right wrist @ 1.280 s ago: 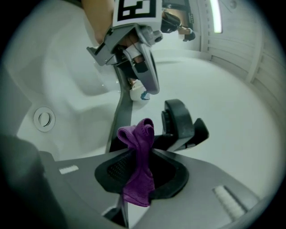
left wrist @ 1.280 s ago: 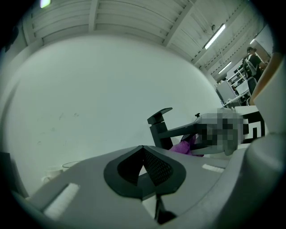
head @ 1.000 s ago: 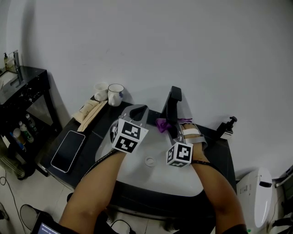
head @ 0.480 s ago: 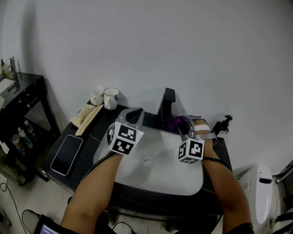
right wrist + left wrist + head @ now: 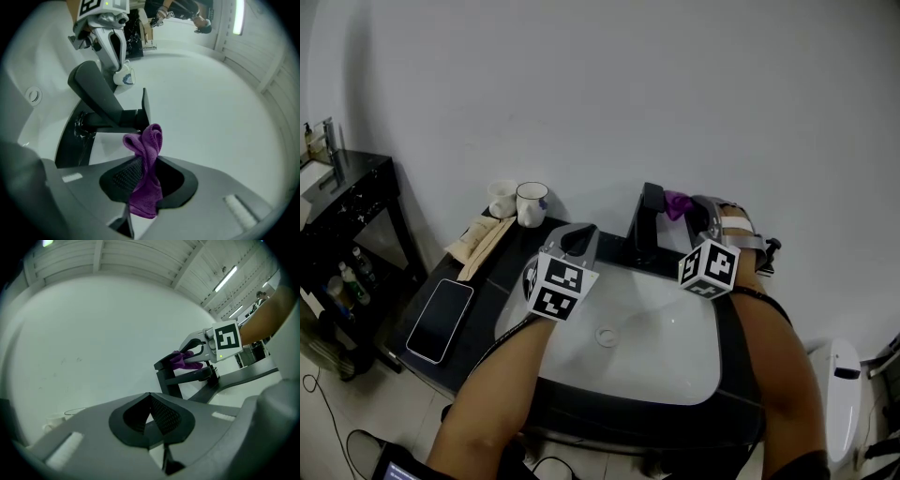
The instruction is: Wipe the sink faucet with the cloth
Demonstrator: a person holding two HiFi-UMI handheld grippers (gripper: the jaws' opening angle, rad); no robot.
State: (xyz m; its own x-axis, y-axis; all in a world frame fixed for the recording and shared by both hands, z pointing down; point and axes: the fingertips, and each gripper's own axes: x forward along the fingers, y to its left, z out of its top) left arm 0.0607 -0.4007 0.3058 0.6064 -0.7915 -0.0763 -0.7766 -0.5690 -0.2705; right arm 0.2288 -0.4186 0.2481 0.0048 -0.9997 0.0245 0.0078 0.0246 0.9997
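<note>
A black faucet (image 5: 645, 221) stands at the back of the white sink (image 5: 675, 361). My right gripper (image 5: 697, 212) is shut on a purple cloth (image 5: 678, 202) and holds it against the top right of the faucet. In the right gripper view the cloth (image 5: 147, 187) sticks up from between the jaws, just behind the faucet's top (image 5: 101, 101). My left gripper (image 5: 578, 240) hovers over the sink's back left edge, left of the faucet, jaws shut on nothing. In the left gripper view the faucet (image 5: 171, 376) and the cloth (image 5: 183, 361) lie ahead to the right.
On the dark counter to the left lie a phone (image 5: 441, 307), a beige folded cloth (image 5: 480, 239) and two mugs (image 5: 532, 202). A soap dispenser (image 5: 764, 255) stands behind my right wrist. The drain (image 5: 606, 335) sits mid-basin. A black side table (image 5: 347, 187) is far left.
My right gripper has carried the cloth from the faucet's lower right side up and back to its top. The left gripper has hardly moved.
</note>
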